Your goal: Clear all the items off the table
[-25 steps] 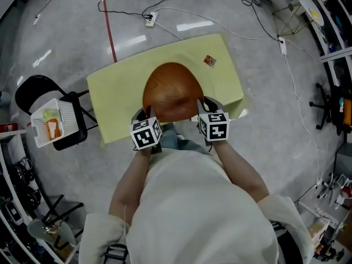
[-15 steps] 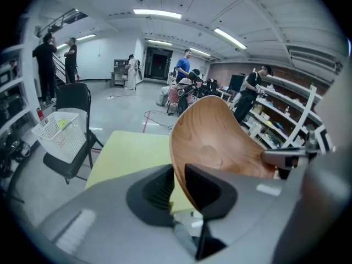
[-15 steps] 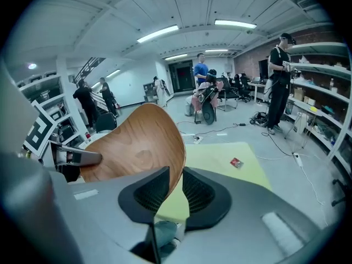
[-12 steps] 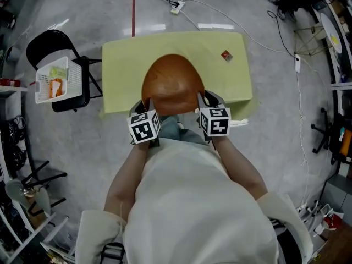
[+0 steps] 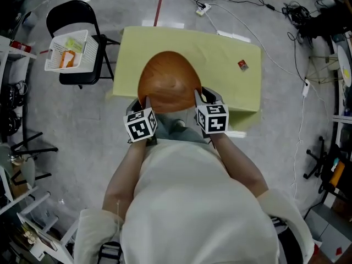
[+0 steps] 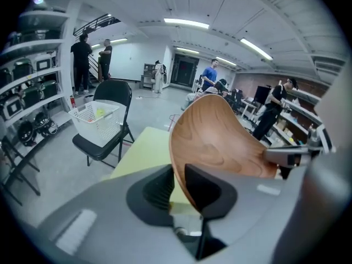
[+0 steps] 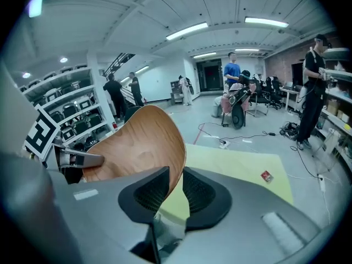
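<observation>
L gripper (image 6: 179, 181) is pinching the left rim of the bowl (image 5: 168, 81), one pad inside the wall, one outside, jaws only a thin gap apart w/ wood clamped between. R gripper (image 7: 175, 187) same on the right rim, also clamped on the wood. Bowl is big, brown wood grain, and hangs between my two grippers in front of my chest. In head view it overlaps the near edge of the table (image 5: 231, 87); in both gripper views it's tipped up w/ the far rim high. Can't tell if it touches the tabletop. Table has a yellow-green cover. Small red item (image 5: 242, 65) lies on it toward the far right corner, well apart from the bowl. Black folding chair (image 5: 69, 15) stands just left of the table, w/ a white basket (image 5: 67, 51) on the seat, a few things inside. Cables run across the floor beyond the table.
</observation>
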The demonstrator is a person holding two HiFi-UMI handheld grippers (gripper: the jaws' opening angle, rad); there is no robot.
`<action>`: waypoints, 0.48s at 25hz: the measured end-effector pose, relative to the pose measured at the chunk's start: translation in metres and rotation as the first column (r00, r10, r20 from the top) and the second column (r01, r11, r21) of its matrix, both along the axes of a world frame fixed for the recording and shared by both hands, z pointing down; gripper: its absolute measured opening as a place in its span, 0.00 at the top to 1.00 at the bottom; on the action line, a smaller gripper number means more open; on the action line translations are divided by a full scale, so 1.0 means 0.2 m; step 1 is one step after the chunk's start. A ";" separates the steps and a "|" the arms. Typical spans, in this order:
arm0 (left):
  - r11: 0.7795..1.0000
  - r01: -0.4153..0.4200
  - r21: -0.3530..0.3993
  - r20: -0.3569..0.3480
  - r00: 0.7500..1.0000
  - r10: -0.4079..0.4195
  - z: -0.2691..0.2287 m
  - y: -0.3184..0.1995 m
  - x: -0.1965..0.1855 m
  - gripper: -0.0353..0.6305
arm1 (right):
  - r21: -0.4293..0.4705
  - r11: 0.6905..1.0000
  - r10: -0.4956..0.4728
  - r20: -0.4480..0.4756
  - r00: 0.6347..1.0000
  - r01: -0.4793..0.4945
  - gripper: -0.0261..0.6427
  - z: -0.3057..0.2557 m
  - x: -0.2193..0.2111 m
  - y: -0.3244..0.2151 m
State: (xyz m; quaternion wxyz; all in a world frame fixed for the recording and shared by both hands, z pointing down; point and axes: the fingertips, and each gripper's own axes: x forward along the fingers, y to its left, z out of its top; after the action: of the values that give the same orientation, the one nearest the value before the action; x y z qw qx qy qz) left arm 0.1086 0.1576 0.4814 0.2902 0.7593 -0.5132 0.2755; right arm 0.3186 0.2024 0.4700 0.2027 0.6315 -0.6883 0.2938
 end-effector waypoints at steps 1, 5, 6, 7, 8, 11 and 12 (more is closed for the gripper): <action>1.000 0.016 -0.001 -0.001 1.000 -0.016 0.00 0.00 -0.03 0.85 | 0.001 1.000 -0.018 -0.001 1.000 0.018 0.85 0.00 -0.03 -0.01; 0.997 0.076 -0.001 -0.010 0.997 -0.076 0.02 0.00 -0.17 0.85 | 0.002 0.997 -0.078 -0.008 0.997 0.078 0.85 0.00 -0.16 -0.07; 0.996 0.090 -0.001 -0.012 0.996 -0.090 0.02 0.00 -0.21 0.85 | 0.003 0.996 -0.091 -0.008 0.996 0.091 0.85 0.00 -0.19 -0.09; 0.995 0.103 -0.001 -0.013 0.995 -0.103 0.02 0.00 -0.24 0.85 | 0.003 0.995 -0.104 -0.009 0.995 0.104 0.85 0.01 -0.23 -0.11; 0.993 0.115 -0.002 -0.015 0.993 -0.115 0.03 0.00 -0.28 0.85 | 0.001 0.993 -0.117 -0.010 0.993 0.117 0.85 0.01 -0.26 -0.12; 0.989 0.145 0.000 -0.020 0.989 -0.145 0.02 -0.03 -0.40 0.85 | 0.002 0.989 -0.151 -0.013 0.989 0.151 0.85 0.00 -0.38 -0.19; 0.988 0.154 0.002 -0.021 0.988 -0.154 0.02 -0.05 -0.45 0.85 | 0.003 0.987 -0.160 -0.013 0.987 0.160 0.85 0.00 -0.43 -0.21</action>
State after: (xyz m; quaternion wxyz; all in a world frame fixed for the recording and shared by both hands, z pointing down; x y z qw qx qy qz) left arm 0.0181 0.1484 0.4856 0.3148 0.7207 -0.5677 0.2433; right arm 0.2323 0.1602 0.4700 0.2287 0.5765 -0.7360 0.2714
